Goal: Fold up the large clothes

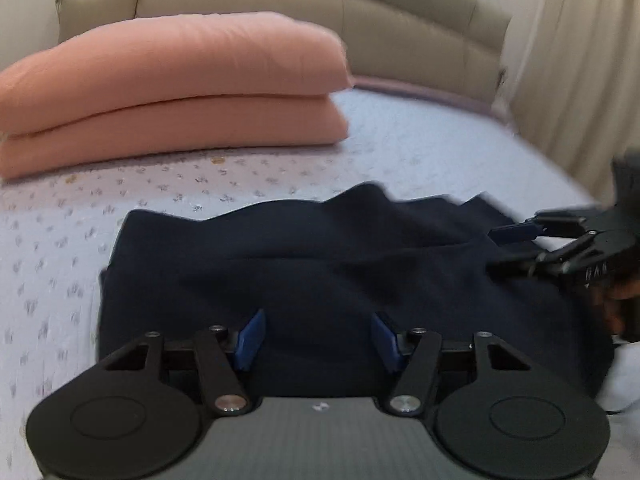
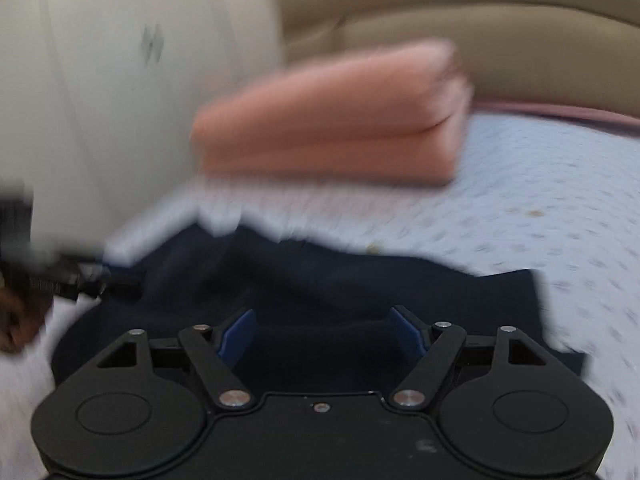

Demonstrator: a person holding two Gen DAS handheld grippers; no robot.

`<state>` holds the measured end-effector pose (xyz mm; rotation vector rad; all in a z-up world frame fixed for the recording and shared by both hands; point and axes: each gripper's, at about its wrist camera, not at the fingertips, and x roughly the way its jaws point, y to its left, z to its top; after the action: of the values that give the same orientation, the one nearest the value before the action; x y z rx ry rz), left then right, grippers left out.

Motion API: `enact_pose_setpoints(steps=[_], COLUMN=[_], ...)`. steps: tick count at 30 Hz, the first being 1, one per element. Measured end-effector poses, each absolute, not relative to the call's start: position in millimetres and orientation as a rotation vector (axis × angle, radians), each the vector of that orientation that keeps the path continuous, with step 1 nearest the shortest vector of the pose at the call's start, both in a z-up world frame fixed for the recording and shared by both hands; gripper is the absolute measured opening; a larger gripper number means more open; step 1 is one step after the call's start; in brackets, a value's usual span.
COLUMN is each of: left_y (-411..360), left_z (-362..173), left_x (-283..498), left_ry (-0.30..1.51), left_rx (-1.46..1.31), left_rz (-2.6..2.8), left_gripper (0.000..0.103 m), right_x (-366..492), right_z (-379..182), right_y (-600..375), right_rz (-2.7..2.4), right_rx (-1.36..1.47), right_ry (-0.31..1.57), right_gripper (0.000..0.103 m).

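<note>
Hovering over a bed, the left gripper (image 1: 318, 338) and right gripper (image 2: 322, 332) both stand open, nothing between their blue pads. Directly below and ahead lies the folded navy garment (image 1: 304, 268), its long axis running side to side, roughly equally near both. Farther back, folded pink bedding (image 1: 172, 96) rests against a beige headboard (image 1: 360, 12).

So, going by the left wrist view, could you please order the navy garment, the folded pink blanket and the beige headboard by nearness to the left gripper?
1. Navy garment, directly beneath the left gripper.
2. Folded pink blanket, beyond, upper left.
3. Beige headboard, farthest, at the back.
</note>
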<state>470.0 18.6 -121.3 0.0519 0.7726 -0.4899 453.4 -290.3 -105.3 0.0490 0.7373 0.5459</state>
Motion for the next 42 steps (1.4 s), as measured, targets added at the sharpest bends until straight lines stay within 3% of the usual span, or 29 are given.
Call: enact_pose_setpoints(steps=[3, 5, 12, 13, 14, 15, 18, 22, 24, 25, 26, 28, 29, 30, 32, 34, 36, 39, 42], left_y=[11, 13, -26, -31, -33, -36, -34, -1, -7, -10, -8, 4, 11, 15, 9, -2, 22, 68, 88], left_z=[-116, -107, -108, -113, -116, -118, -111, -100, -112, -119, -122, -118, -114, -111, -118, -144, -167, -173, -171], left_x=[490, 508, 560, 560, 560, 559, 547, 564, 565, 564, 561, 548, 538, 527, 511, 514, 526, 532, 530], left_ry=[0.701, 0.685, 0.862, 0.858, 0.858, 0.870, 0.762, 0.674, 0.650, 0.657, 0.671, 0.677, 0.671, 0.657, 0.647, 0.714, 0.750, 0.719, 0.712], left_rx=[0.065, 0.083, 0.415, 0.453, 0.461, 0.452, 0.446, 0.167, 0.292, 0.349, 0.360, 0.249, 0.166, 0.105, 0.127, 0.237, 0.114, -0.086, -0.021], left_rz=[-0.483, -0.537, -0.804, -0.816, -0.852, -0.880, -0.862, -0.728, -0.557, -0.483, -0.435, -0.462, -0.520, -0.594, -0.692, -0.622, -0.541, -0.379, -0.171], left_gripper=[0.059, 0.064, 0.065, 0.059, 0.025, 0.005, 0.003, 0.003, 0.006, 0.008, 0.014, 0.024, 0.039, 0.065, 0.098, 0.090, 0.103, 0.098, 0.097], right_x=[480, 487, 533, 535, 535, 536, 521, 523, 539, 547, 553, 554, 549, 541, 528, 535, 543, 534, 529], right_z=[-119, -113, -113, -115, -116, -117, -107, -89, -97, -106, -112, -118, -115, -111, -106, -117, -143, -164, -168], right_y=[-257, -254, -228, -227, -227, -229, -234, -248, -250, -247, -247, -257, -269, -283, -308, -319, -320, -350, -390], right_rz=[0.543, 0.592, 0.730, 0.743, 0.753, 0.767, 0.718, 0.623, 0.577, 0.529, 0.495, 0.414, 0.405, 0.412, 0.433, 0.455, 0.352, 0.279, 0.115], right_rx=[-0.084, -0.116, -0.277, -0.280, -0.261, -0.225, -0.199, -0.117, -0.070, -0.086, -0.101, -0.055, 0.010, 0.086, 0.192, 0.186, 0.068, 0.007, 0.065], right_ry=[0.757, 0.711, 0.825, 0.842, 0.848, 0.846, 0.738, 0.617, 0.665, 0.708, 0.741, 0.767, 0.743, 0.710, 0.676, 0.742, 0.870, 0.831, 0.855], right_gripper=[0.089, 0.090, 0.091, 0.082, 0.035, 0.001, 0.004, 0.003, 0.004, 0.011, 0.043, 0.078, 0.083, 0.088, 0.091, 0.096, 0.097, 0.099, 0.103])
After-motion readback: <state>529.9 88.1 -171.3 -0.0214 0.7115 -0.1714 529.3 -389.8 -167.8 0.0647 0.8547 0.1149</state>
